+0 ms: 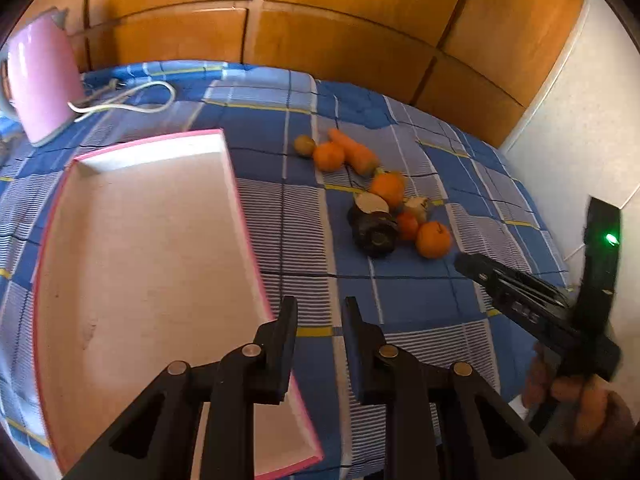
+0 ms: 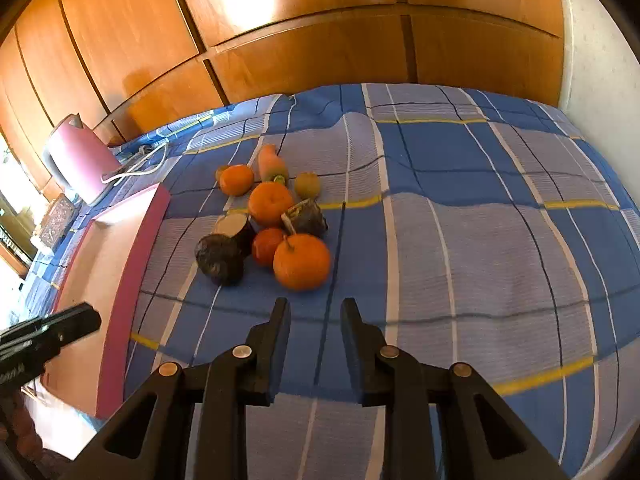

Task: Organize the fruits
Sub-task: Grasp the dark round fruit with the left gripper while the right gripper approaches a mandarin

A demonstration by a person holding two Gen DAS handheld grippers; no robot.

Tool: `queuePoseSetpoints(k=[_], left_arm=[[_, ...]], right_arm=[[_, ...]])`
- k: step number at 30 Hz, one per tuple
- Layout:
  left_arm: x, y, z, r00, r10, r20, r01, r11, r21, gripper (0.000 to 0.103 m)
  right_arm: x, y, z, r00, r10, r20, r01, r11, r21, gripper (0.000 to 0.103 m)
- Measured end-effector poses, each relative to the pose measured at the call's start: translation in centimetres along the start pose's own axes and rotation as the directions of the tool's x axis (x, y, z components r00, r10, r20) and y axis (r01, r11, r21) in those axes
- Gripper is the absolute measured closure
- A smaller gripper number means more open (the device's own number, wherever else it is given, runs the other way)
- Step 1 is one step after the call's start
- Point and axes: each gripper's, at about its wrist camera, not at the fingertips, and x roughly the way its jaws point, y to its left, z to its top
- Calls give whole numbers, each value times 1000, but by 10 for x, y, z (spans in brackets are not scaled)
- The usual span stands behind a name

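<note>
A pile of produce lies on the blue checked cloth (image 2: 460,208): three oranges, the nearest orange (image 2: 302,261) (image 1: 433,239) in front, a small red-orange fruit (image 2: 267,246), a carrot (image 2: 272,164) (image 1: 354,152), a yellow-green fruit (image 2: 307,185) and dark cut root pieces (image 2: 220,258) (image 1: 374,228). A white tray with a pink rim (image 1: 140,240) (image 2: 132,264) lies left of the pile. My right gripper (image 2: 315,304) (image 1: 480,268) hangs just short of the nearest orange, jaws drawn together, nothing in them. My left gripper (image 1: 320,304) (image 2: 80,316) is over the tray's right rim, shut and holding nothing.
A pink kettle (image 1: 40,80) (image 2: 78,158) with a white cord (image 1: 132,100) stands at the back left. Wooden cabinet doors (image 2: 320,52) rise behind the surface, and a white wall (image 1: 580,120) lies to the right. A hand (image 1: 580,392) grips the right tool.
</note>
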Motion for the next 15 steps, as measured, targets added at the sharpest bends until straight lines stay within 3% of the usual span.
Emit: queuePoseSetpoints(k=[6,12,14,15], left_arm=[[13,-8,14,998,-49,-42,49,999,3,80],[34,-28,33,995,-79,-59,82,995,51,79],[45,-33,39,995,-79,-63,83,995,57,72],[50,-34,41,995,-70,-65,74,996,57,63]], right_arm=[[26,4,16,1000,6,-17,-6,999,-38,65],[29,9,16,1000,4,-9,-5,997,-77,68],[25,2,13,1000,-21,1,21,998,-56,69],[23,-3,12,1000,-31,3,31,999,-41,69]])
